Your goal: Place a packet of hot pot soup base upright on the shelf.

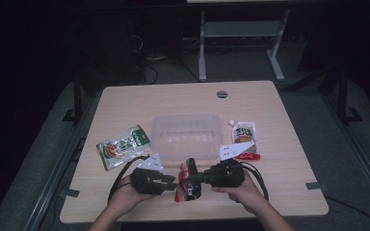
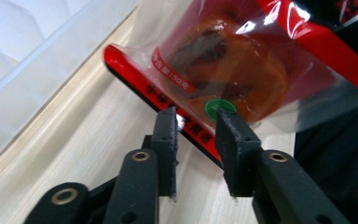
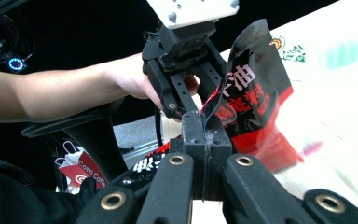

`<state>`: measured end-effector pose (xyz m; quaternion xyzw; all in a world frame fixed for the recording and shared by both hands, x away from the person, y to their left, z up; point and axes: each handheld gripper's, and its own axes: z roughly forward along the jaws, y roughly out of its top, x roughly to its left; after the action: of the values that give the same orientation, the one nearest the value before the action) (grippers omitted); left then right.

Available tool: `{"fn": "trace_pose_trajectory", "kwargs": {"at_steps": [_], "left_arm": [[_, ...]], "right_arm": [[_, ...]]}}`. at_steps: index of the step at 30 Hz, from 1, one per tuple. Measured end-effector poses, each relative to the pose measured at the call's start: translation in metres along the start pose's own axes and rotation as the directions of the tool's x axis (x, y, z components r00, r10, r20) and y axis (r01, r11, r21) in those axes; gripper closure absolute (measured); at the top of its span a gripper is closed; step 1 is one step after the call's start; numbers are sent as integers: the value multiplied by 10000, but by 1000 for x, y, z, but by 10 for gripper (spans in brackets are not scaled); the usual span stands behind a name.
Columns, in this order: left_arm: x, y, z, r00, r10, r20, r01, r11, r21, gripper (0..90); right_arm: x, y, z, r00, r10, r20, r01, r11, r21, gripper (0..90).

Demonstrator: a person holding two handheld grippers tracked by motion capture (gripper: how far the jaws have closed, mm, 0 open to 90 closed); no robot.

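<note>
Right tool (image 3: 204,140) clenched on red snack packet (image 1: 189,179); left tool (image 2: 198,126) released, jaws parted around its edge. Thin film could slip from the single pinch.

Your red-and-black snack packet (image 1: 189,180) stands upright near the table's front edge, its clear window showing an orange-brown pastry, just before the tub.
</note>
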<state>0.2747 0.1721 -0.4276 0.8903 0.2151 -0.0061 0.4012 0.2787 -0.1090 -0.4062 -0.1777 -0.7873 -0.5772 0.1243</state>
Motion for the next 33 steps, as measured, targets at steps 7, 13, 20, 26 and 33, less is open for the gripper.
{"fn": "trace_pose_trajectory", "kwargs": {"at_steps": [7,13,20,26,33], "left_arm": [[1,-6,-15,9999,-128,-7,128,9999,96,546],[-2,-18,-21,9999,-111,-47,113,9994,338,491],[2,-35,-33,9987,-441,-251,448,9987,262,471],[7,-37,-31,9974,-691,-191,694,9974,168,461],[8,-37,-29,9974,-704,-130,708,9971,265,458]], "right_arm": [[4,4,-7,10000,-32,69,34,9997,-227,900],[6,8,-13,9995,-146,275,154,9994,-302,900],[6,16,-27,9980,-236,581,272,9977,-615,900],[3,27,-43,9942,-267,1037,366,9948,-945,900],[-11,38,-65,9847,-191,1734,414,9912,-1255,900]]}}
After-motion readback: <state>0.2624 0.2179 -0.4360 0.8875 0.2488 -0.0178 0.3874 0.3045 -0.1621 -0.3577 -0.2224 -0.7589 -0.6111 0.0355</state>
